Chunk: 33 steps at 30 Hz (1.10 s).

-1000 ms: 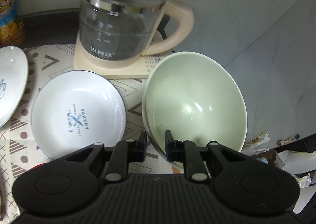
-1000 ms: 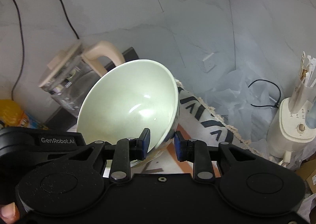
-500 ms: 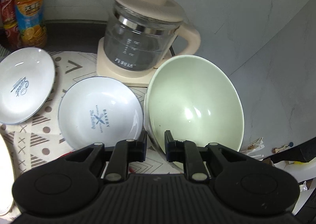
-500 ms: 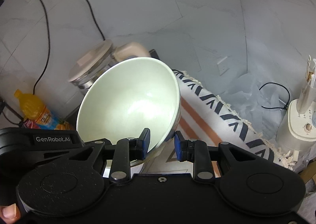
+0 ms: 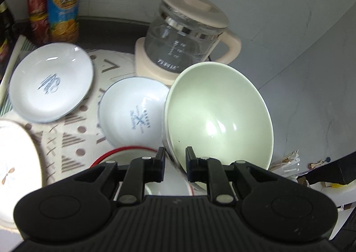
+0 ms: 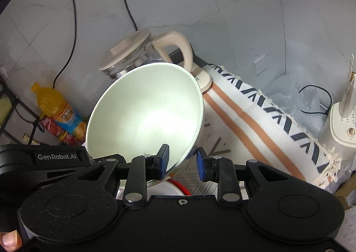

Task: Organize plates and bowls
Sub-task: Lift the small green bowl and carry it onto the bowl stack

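Observation:
A pale green bowl is held tilted above the table by both grippers. My left gripper is shut on its near rim. My right gripper is shut on the rim of the same bowl from the other side. Below it lies a red-rimmed bowl, also seen in the right wrist view. A white "Bakery" plate and a second white plate lie on the patterned mat. A cream plate sits at the left edge.
A glass kettle with a cream lid stands at the back on its base. An orange juice bottle and a red can stand at the back left. A white appliance and loose cables are at the right.
Both grippers have lifted the green bowl up and back toward me. More of the table shows: the second white plate, the cream plate and the red-rimmed bowl have come into view.

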{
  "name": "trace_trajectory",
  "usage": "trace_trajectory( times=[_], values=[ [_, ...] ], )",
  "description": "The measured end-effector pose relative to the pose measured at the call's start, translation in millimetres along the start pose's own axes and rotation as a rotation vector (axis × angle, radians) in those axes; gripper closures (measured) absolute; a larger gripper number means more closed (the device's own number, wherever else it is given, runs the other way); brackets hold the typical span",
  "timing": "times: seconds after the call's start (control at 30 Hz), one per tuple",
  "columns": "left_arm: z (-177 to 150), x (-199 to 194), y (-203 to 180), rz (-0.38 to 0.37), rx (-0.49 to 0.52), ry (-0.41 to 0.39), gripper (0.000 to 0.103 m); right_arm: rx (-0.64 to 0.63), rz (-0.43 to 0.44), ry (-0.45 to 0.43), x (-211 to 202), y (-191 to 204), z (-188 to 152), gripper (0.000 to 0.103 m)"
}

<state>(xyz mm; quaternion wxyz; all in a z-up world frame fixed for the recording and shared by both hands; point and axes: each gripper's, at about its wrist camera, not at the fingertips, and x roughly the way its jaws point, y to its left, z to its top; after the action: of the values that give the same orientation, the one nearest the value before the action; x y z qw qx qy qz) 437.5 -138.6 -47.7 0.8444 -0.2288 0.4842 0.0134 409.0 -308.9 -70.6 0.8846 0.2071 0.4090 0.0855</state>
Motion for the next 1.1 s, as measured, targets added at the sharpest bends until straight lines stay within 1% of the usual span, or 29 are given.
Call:
trace_trajectory(
  times=[0.33,0.5,0.87,1.0,1.1],
  values=[
    [-26.9,-22.2,31.4,0.004,-0.046,0.010,0.086,-0.057,0.011,0.018,-16.6,18.2,-25.6,0.077],
    [-40.9,-29.7,46.8,0.018,-0.068,0.020,0.086,-0.078,0.014,0.034,-20.9,27.5,-40.8,0.077],
    [-65.7,-35.7,70.2,0.026,-0.106,0.060,0.086,-0.103,0.000,0.084,-23.5,37.9,-67.2,0.077],
    [-70.5,-32.6,80.3,0.020,-0.149,0.088,0.086,-0.110,-0.015,0.107,-20.6,40.0,-75.3,0.077],
    [-73.5,-31.9,84.9,0.009,-0.154,0.098,0.086,-0.116,-0.022,0.115,-20.8,40.5,-81.1,0.077]
  ],
)
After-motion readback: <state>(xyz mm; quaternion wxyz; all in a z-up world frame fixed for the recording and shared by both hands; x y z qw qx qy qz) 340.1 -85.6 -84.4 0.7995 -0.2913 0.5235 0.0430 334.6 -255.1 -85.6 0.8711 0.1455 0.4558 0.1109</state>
